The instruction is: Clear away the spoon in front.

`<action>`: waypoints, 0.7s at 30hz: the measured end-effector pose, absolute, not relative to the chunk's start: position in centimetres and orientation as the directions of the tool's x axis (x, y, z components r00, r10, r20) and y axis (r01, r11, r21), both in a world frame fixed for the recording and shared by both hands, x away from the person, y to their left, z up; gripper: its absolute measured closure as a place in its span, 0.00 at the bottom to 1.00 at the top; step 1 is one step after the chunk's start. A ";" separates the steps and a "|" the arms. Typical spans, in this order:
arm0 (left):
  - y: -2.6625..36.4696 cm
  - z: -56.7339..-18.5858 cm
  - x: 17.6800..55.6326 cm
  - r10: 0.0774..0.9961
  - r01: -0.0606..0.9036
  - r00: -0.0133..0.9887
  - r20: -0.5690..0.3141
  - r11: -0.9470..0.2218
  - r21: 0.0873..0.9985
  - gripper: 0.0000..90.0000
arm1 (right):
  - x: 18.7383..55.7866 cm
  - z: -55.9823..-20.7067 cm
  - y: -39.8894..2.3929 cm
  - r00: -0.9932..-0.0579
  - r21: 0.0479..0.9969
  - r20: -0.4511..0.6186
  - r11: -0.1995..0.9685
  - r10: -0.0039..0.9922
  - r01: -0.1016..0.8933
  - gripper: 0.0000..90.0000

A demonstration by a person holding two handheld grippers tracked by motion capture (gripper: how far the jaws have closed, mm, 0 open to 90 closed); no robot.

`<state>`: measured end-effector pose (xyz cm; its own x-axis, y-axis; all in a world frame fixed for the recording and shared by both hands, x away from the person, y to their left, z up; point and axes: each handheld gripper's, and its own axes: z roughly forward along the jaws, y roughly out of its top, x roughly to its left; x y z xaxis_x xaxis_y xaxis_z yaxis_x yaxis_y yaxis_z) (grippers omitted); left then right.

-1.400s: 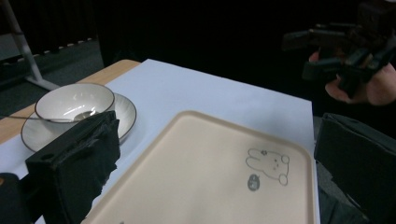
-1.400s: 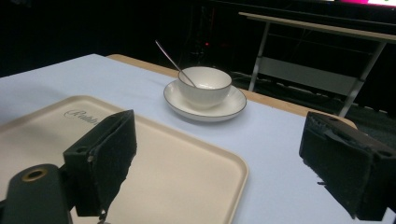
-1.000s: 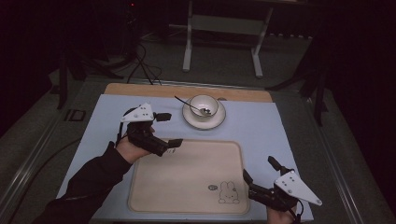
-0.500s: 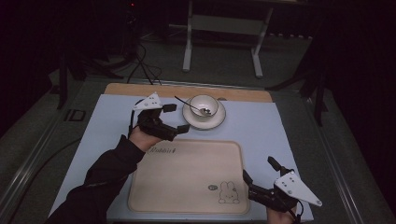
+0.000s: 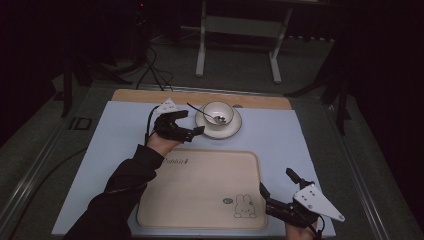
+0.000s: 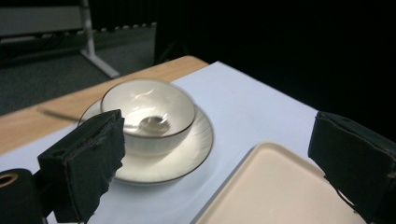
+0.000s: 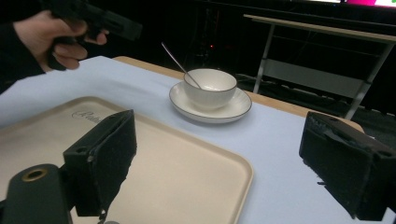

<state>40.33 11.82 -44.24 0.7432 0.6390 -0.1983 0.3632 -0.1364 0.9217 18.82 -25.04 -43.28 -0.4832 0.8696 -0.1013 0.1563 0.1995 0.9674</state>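
Little to read here, all of it on the tray.

The beige tray carries a cursive word along its far-left edge, too small and blurred to spell out, a little rabbit drawing near its front right corner, and a tiny round mark beside the rabbit, illegible.

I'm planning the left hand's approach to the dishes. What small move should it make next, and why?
Probably ease the left gripper a little further toward the white saucer. Its jaws are open, close beside the saucer's rim but holding nothing. The gold-rimmed white bowl sits on that saucer with a metal spoon inside, so approach slowly to avoid knocking them.
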 end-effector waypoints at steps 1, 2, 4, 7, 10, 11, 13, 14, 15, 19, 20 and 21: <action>11.9 -44.5 40.6 0.644 0.374 0.736 -0.209 -0.128 0.919 0.05 | 18.8 -43.3 -25.0 -0.483 0.967 -0.101 0.199 0.870 0.156 0.12; 12.0 -44.8 40.9 0.655 0.382 0.724 -0.215 -0.121 0.916 0.05 | 18.8 -43.3 -25.1 -0.484 0.967 -0.100 0.199 0.869 0.158 0.12; 12.2 -45.4 41.4 0.667 0.398 0.710 -0.227 -0.114 0.910 0.06 | 18.8 -43.3 -25.1 -0.485 0.967 -0.100 0.200 0.869 0.158 0.12; 12.2 -46.0 42.1 0.688 0.426 0.682 -0.248 -0.098 0.900 0.07 | 18.8 -43.3 -25.0 -0.486 0.967 -0.099 0.199 0.868 0.159 0.12; 12.4 -46.4 42.8 0.707 0.450 0.650 -0.280 -0.062 0.891 0.09 | 18.8 -43.3 -25.0 -0.487 0.967 -0.098 0.199 0.868 0.160 0.12; 12.4 -46.5 43.0 0.711 0.453 0.643 -0.283 -0.055 0.890 0.09 | 18.8 -43.3 -25.0 -0.487 0.967 -0.098 0.199 0.868 0.160 0.12; 12.5 -46.8 43.4 0.717 0.463 0.629 -0.300 -0.035 0.886 0.12 | 18.8 -43.3 -25.0 -0.488 0.967 -0.097 0.199 0.867 0.161 0.12; 12.6 -46.9 43.6 0.716 0.467 0.625 -0.311 -0.024 0.884 0.13 | 18.8 -43.3 -25.0 -0.489 0.967 -0.097 0.199 0.867 0.162 0.12; 12.7 -47.0 43.8 0.714 0.470 0.622 -0.320 -0.015 0.882 0.15 | 18.8 -43.3 -25.0 -0.490 0.966 -0.097 0.200 0.866 0.162 0.12; 12.6 -47.4 44.4 0.731 0.482 0.597 -0.331 0.004 0.876 0.19 | 18.8 -43.4 -25.0 -0.491 0.966 -0.095 0.200 0.866 0.165 0.12; 12.5 -47.5 44.6 0.729 0.489 0.592 -0.344 0.015 0.872 0.20 | 18.8 -43.4 -25.0 -0.492 0.966 -0.094 0.199 0.866 0.166 0.12; 12.5 -47.5 44.8 0.737 0.493 0.579 -0.348 0.023 0.870 0.21 | 18.8 -43.4 -25.0 -0.492 0.966 -0.093 0.199 0.866 0.168 0.12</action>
